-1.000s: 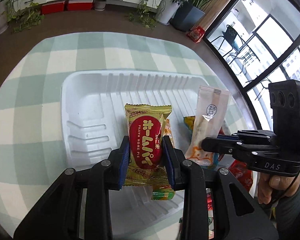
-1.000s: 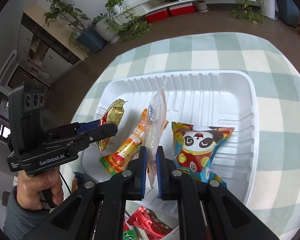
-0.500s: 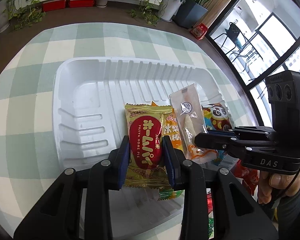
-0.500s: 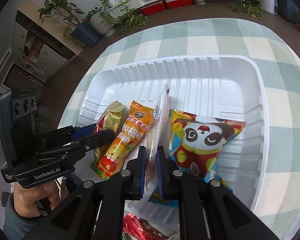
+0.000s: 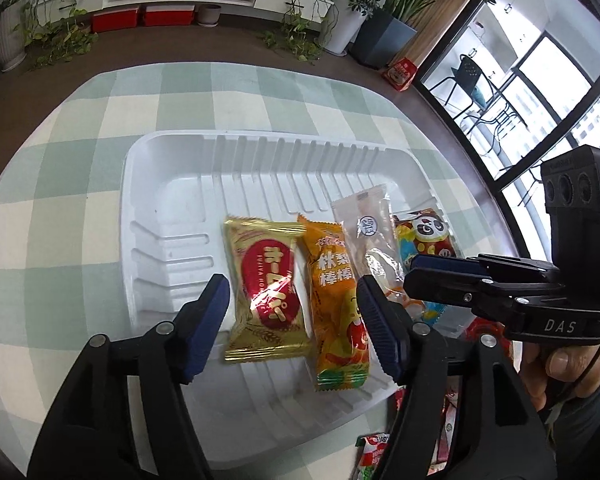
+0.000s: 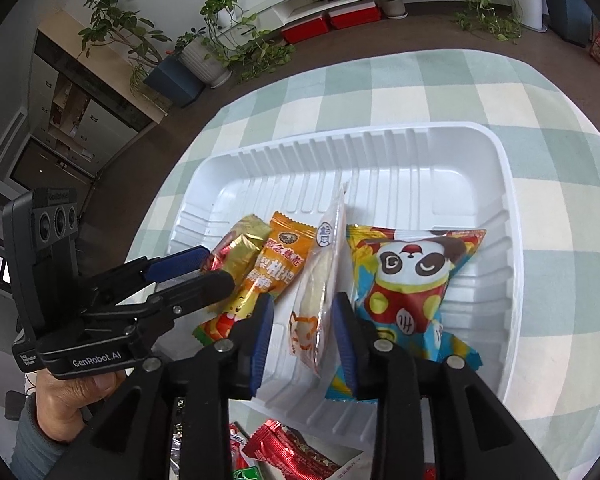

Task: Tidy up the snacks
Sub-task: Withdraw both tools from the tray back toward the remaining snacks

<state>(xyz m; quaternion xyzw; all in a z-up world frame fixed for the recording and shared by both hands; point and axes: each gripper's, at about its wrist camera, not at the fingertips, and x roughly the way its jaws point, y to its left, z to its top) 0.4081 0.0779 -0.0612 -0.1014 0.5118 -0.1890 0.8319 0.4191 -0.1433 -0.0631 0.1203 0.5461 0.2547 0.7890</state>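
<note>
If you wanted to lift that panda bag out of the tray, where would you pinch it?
By its near bottom edge, coming from the near side: the panda bag lies flat in the tray, so a crimped seam is probably the only thin part to pinch. The clear packet crowds its left side; its right side is free.

tablecloth: showing pale green and cream checks
tray: showing plain white
Home Pie packet: gleaming gold with red oval
stick snack packet: showing orange
panda packet: showing red, yellow, blue
gripper pads: showing dark blue
</note>
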